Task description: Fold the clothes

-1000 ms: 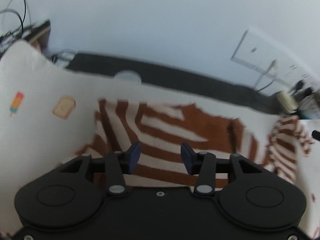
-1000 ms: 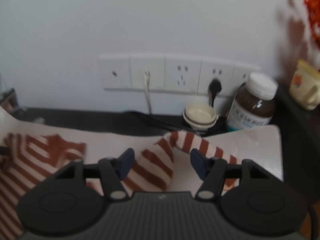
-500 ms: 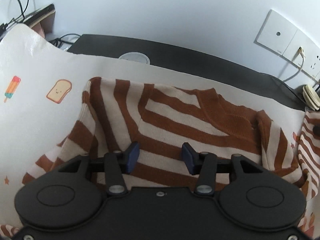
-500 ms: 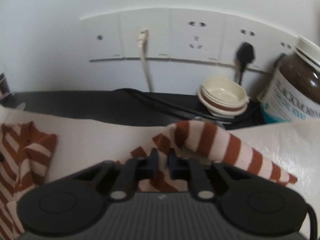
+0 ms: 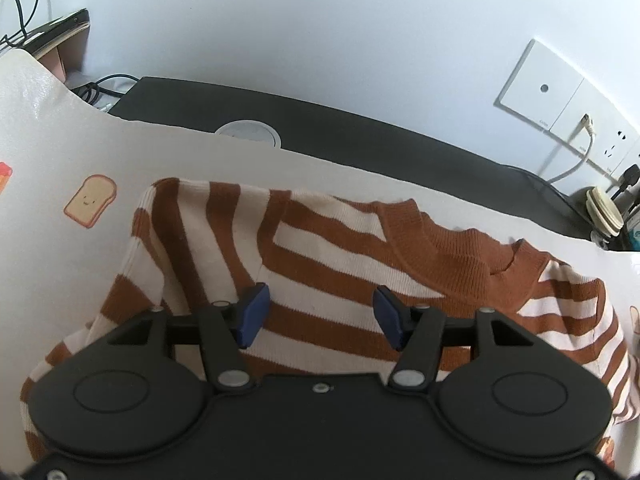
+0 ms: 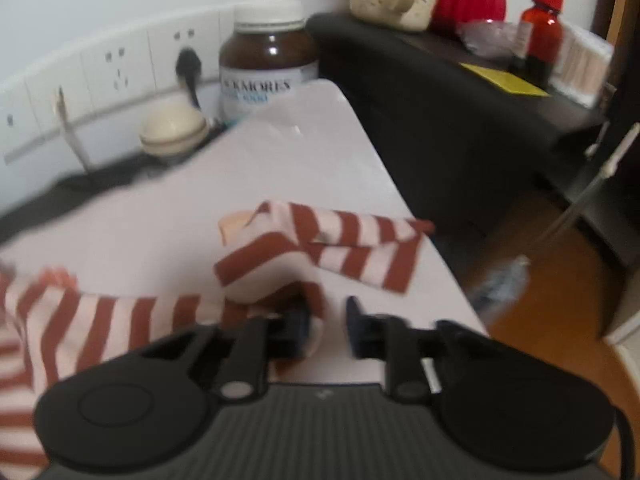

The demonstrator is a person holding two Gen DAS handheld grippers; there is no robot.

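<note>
A brown and cream striped sweater lies on a white printed cloth, its left sleeve folded over the body, collar toward the wall. My left gripper hovers open and empty just above the sweater's chest. In the blurred right wrist view, the sweater's right sleeve lies bunched near the cloth's right edge, cuff pointing right. My right gripper stands partly open over it; sleeve fabric touches the left finger.
A supplement jar, a small cream lidded dish and wall sockets stand behind the cloth. A black shelf with a mug, red vase and bottle is at the right. The table drops off to a wooden floor.
My right gripper shut on the sleeve, swung right and now has its jaws parted again, the sleeve dropped in a bunch. My left gripper moved closer over the sweater, still open.
</note>
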